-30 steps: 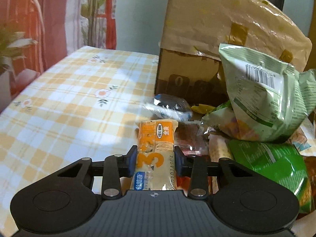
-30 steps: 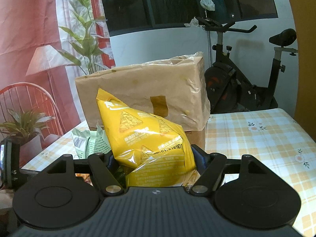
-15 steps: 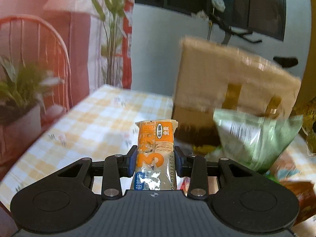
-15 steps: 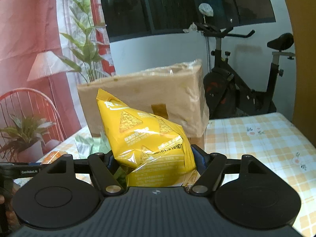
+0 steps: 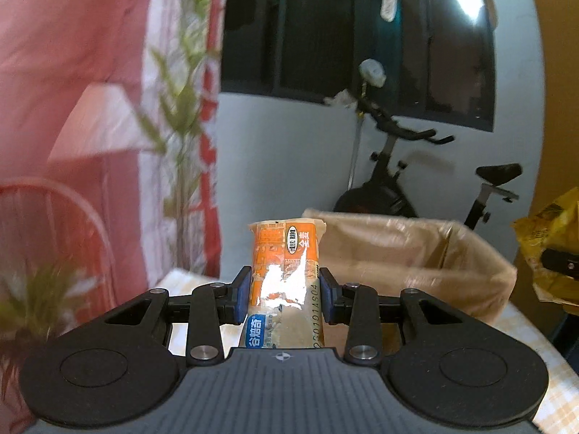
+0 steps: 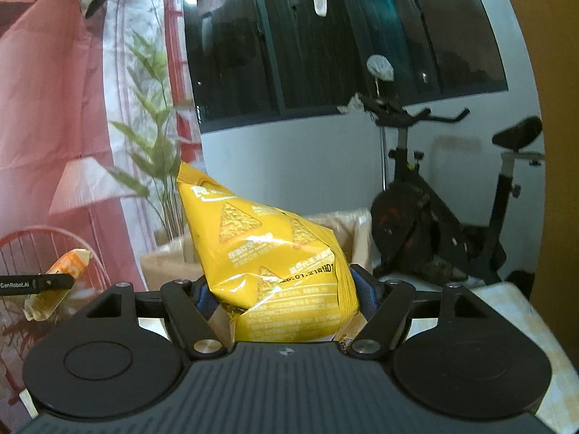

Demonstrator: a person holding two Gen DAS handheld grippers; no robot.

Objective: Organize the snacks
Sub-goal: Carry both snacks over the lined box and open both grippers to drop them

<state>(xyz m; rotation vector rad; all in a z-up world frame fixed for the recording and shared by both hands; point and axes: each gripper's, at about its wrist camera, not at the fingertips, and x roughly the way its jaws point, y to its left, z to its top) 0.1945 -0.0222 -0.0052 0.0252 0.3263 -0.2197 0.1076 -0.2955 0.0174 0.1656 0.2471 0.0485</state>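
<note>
Two snacks are riding in two claws right now, one each. Starting with the left wrist view: the left claw is clamping its blue pads onto an orange snack bar, and the bar's long axis is running straight out along the fingers, top seal pointing away from the camera. Beyond the fingertips and a little to the right of them, the open cardboard box lined with brown plastic is sitting on the checked bench, mouth facing up, lower than the bar. Far out to the right of this claw, a yellow bag is peeking in at the edge.

Over to the right wrist view: the right claw is gripping that yellow chip bag, jaws standing wide around its puffy body, the bag's peak leaning up and to the left. The box is lying directly ahead of this claw, mostly hidden behind the bag, only its rim showing on both sides. Off to the left of the fingers, the bar is poking out of the other claw at about the same height.

Judging the coming move: both loads are looking set for a drop into the box, and which hand is nearer I cannot tell from these angles.
</note>
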